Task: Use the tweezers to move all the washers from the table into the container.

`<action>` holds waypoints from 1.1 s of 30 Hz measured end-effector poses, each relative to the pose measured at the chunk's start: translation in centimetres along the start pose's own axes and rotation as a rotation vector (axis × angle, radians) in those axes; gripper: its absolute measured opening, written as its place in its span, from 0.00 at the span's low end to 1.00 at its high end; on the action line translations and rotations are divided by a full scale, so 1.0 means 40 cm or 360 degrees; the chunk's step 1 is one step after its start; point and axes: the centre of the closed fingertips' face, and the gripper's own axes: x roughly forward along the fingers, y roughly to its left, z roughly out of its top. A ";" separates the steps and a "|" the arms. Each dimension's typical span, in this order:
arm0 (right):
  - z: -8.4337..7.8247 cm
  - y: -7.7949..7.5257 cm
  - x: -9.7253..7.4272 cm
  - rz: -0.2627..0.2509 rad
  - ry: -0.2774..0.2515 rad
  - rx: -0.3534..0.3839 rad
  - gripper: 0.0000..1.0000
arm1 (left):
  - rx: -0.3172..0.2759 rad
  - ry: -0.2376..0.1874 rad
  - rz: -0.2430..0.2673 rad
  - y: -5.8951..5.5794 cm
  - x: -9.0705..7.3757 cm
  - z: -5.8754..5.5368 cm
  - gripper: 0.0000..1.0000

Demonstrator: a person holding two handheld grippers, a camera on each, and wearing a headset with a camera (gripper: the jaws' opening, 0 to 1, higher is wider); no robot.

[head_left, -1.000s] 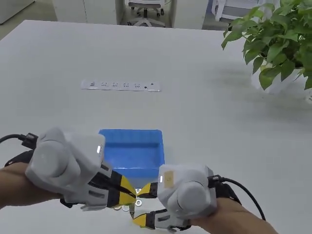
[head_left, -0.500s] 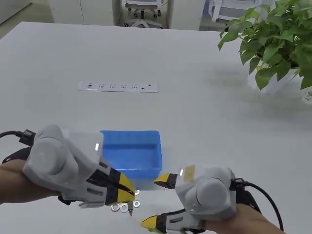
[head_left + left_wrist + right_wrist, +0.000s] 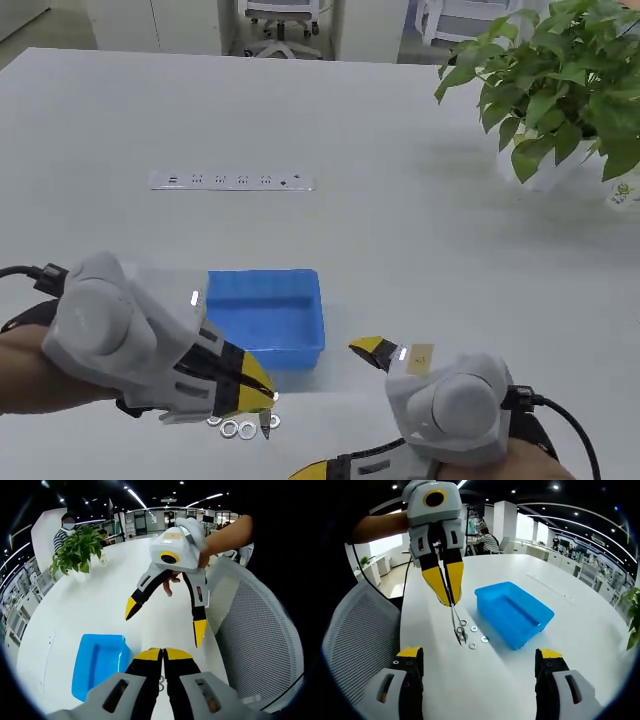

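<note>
Right gripper view: left gripper (image 3: 447, 596) pinched tight on tweezers (image 3: 455, 620), long axis steep, tips down on table (image 3: 440, 680) amid washers (image 3: 473, 645). Cannot tell whether tips grip one. Several washers loose, clustered just beside container (image 3: 512, 611). Head view: container straight beyond washers, away from person, so a short lift and forward carry judged enough. Right gripper (image 3: 479, 656) spread wide, empty, off to the side. Left clearly the nearer.
</note>
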 end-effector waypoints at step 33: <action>-0.039 0.006 -0.013 -0.0018 0.0053 0.0063 1.00 | 0.0014 -0.0014 0.0009 0.027 0.020 -0.012 0.05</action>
